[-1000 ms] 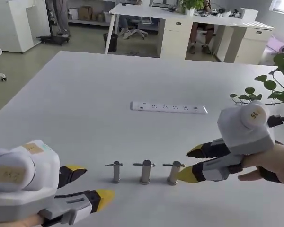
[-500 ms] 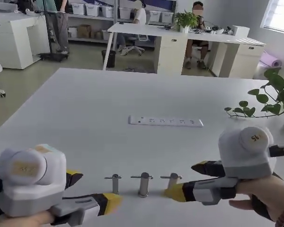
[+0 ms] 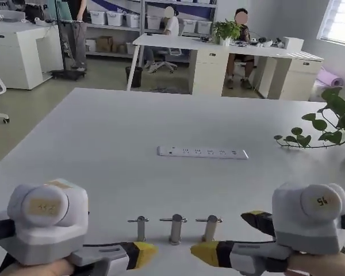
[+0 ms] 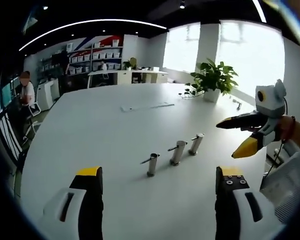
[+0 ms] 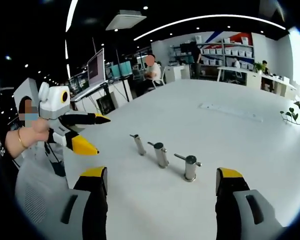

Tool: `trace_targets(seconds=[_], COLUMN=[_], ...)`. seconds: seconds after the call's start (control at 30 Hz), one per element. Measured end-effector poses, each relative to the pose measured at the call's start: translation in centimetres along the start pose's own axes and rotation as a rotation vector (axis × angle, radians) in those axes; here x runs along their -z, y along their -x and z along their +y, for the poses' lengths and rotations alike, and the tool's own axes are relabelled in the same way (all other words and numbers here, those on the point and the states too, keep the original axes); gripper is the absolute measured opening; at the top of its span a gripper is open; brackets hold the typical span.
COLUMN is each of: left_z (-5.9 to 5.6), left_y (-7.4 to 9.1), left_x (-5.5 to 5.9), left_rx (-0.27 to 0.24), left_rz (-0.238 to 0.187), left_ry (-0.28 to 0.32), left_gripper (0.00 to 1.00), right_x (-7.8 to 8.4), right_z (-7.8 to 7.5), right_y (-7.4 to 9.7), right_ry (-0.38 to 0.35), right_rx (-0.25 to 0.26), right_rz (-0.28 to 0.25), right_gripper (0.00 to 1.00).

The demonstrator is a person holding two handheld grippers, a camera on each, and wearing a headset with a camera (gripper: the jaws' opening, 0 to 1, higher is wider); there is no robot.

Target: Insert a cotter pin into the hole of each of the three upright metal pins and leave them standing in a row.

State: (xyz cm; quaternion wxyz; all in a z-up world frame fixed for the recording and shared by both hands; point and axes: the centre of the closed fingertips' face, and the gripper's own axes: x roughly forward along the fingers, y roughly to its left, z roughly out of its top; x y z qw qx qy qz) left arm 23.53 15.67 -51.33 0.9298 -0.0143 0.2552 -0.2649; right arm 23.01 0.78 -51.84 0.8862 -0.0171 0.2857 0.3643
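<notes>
Three metal pins (image 3: 176,229) stand upright in a row on a white table (image 3: 103,144), at 6 o'clock from a white power strip (image 3: 202,153) in the head view. A cotter pin (image 3: 173,219) sits crosswise through the top of each one. The left gripper (image 4: 158,175) hangs at 8 o'clock from the row with its yellow-tipped jaws spread wide and nothing between them. The right gripper (image 5: 160,173) hangs at 4 o'clock from the row, its jaws likewise spread and holding nothing. Neither gripper touches a pin. In each gripper view the row lies ahead between the jaws. A leafy plant (image 3: 328,123) sits at 2 o'clock from the pins, at the table's edge.
</notes>
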Motion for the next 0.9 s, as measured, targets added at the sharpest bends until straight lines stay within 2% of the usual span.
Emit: trace_targets(seconds=[0.07, 0.13, 0.2, 0.4, 0.53, 0.63, 0.77, 0.9], left_z=[-0.1, -0.4, -0.2, -0.1, 0.0, 0.0, -0.2, -0.4], left_y=[0.2, 0.5, 0.7, 0.9, 1.1, 1.3, 1.4, 1.4], left_x=[-0.1, -0.3, -0.1, 0.4, 0.5, 0.8, 0.7, 0.9], left_rx=[0.006, 0.007, -0.017, -0.027, -0.042, -0.045, -0.041, -0.039], left_rz=[-0.004, -0.014, 0.000, 0.012, 0.008, 0.023, 0.019, 0.031], left_ry=[0.003, 0.008, -0.015, -0.003, 0.000, -0.009, -0.015, -0.020], left_gripper=[0.97, 0.98, 0.99, 0.99, 0.99, 0.97, 0.96, 0.95], right_x=[-0.2, -0.6, -0.6, 0.8, 1.0, 1.4, 1.6, 1.9], right_z=[0.1, -0.1, 0.0, -0.5, -0.4, -0.8, -0.7, -1.0], right_y=[0.0, 0.3, 0.4, 0.5, 0.7, 0.9, 1.0, 1.1], right_ry=[-0.021, -0.036, -0.040, 0.029, 0.003, -0.013, -0.001, -0.015], right_rx=[0.003, 0.019, 0.023, 0.068, 0.067, 0.089, 0.082, 0.097], right_rz=[-0.017, -0.051, -0.053, 0.018, 0.004, 0.017, 0.032, 0.041], right_gripper=[0.92, 0.91, 0.92, 0.93, 0.93, 0.91, 0.90, 0.89])
